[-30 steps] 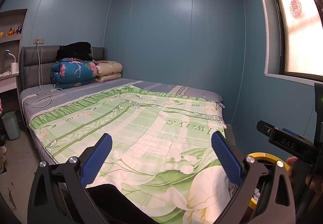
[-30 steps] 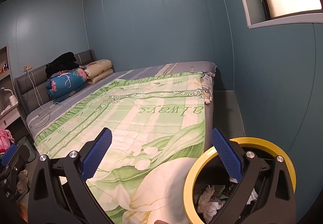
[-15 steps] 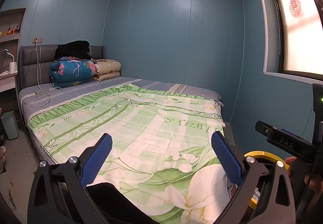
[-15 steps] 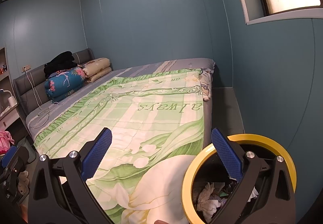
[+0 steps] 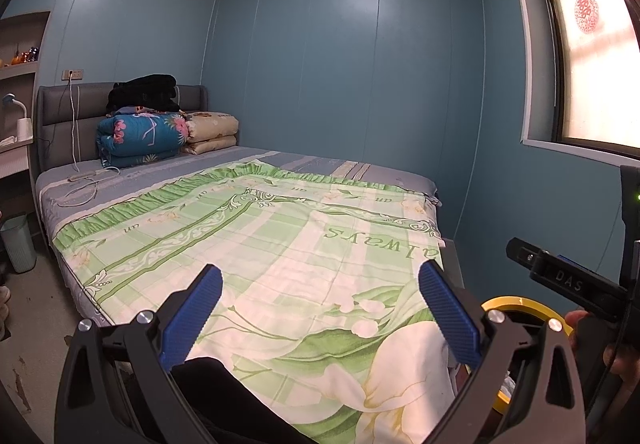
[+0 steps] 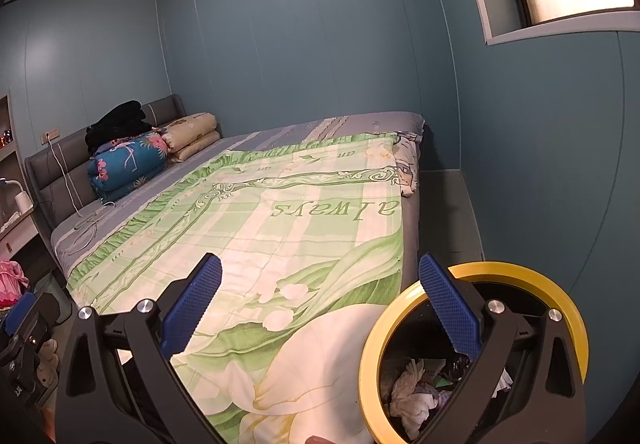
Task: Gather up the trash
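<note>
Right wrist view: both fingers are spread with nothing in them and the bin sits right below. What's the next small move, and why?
Probably swing away from the yellow-rimmed bin to look for more trash. The right gripper and left gripper are both open and hold nothing, crumpled paper already lies in the bin, and the green bedspread shows no litter.
</note>
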Tool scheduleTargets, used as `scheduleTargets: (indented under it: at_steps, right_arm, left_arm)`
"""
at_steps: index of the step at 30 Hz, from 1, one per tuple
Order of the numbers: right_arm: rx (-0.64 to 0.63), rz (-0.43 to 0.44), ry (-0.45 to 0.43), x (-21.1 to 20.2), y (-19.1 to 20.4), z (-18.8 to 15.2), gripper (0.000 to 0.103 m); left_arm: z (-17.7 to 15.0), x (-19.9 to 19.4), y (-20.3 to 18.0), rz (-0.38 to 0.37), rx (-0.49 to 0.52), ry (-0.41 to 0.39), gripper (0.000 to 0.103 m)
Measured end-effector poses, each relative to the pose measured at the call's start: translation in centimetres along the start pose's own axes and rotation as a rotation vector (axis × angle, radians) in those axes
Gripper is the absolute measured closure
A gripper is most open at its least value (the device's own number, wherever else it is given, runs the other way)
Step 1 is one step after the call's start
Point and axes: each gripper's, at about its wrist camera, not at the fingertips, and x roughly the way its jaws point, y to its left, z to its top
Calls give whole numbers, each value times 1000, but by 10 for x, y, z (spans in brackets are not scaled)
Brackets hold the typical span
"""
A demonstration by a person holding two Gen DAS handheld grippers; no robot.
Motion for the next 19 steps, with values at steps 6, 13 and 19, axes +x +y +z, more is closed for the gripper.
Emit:
scheduleTargets:
  at_steps: [6,13,19]
  right_arm:
    - [6,-3,8,0,1,-2,8]
    - [9,-6,8,0,3,-1,8]
    - [11,-9,15,0,5,-2,8]
  left_arm:
    - [-2,0,-2,-6,14,-4,8]
    - [-2,3,0,-7,9,13,8]
    - [-2,4,-1,-7,9,15,8]
